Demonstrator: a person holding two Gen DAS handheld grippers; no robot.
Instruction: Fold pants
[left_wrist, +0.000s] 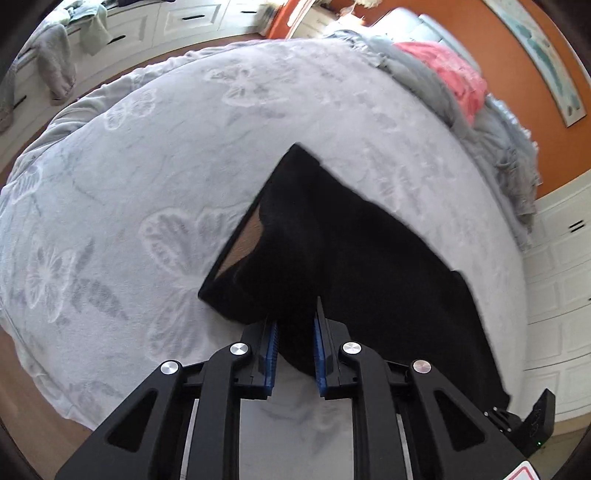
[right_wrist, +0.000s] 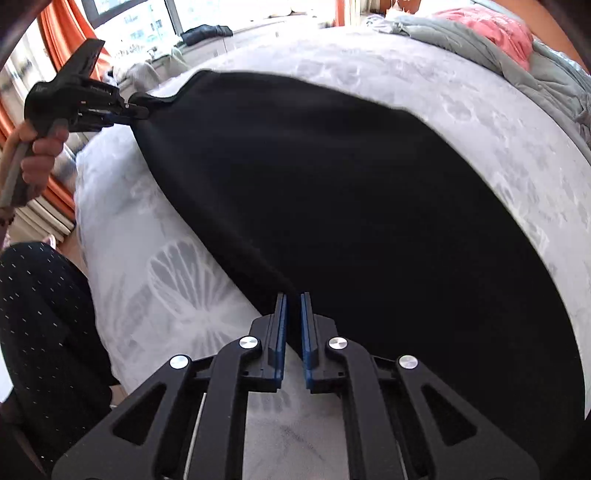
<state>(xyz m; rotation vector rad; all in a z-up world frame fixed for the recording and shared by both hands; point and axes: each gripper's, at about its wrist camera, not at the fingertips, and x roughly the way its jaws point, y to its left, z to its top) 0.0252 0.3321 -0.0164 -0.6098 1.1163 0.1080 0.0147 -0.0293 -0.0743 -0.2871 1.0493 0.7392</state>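
Pants (right_wrist: 332, 206): black, spread over the bed (right_wrist: 498, 122), near edge lifted between the two grippers.
Left gripper (left_wrist: 295, 325): blue-padded fingers (left_wrist: 271, 347) pinching a bunched fold of the pants at one corner; from the right wrist view it sits at upper left, clamped on the waistband end.
Right gripper (right_wrist: 293, 317): fingers (right_wrist: 306, 332) nearly closed, nipping the pants edge at the opposite corner.
Bed cover: pale grey, butterfly print.
Pink cloth (left_wrist: 450, 77): on grey blanket (left_wrist: 506, 147), far side.
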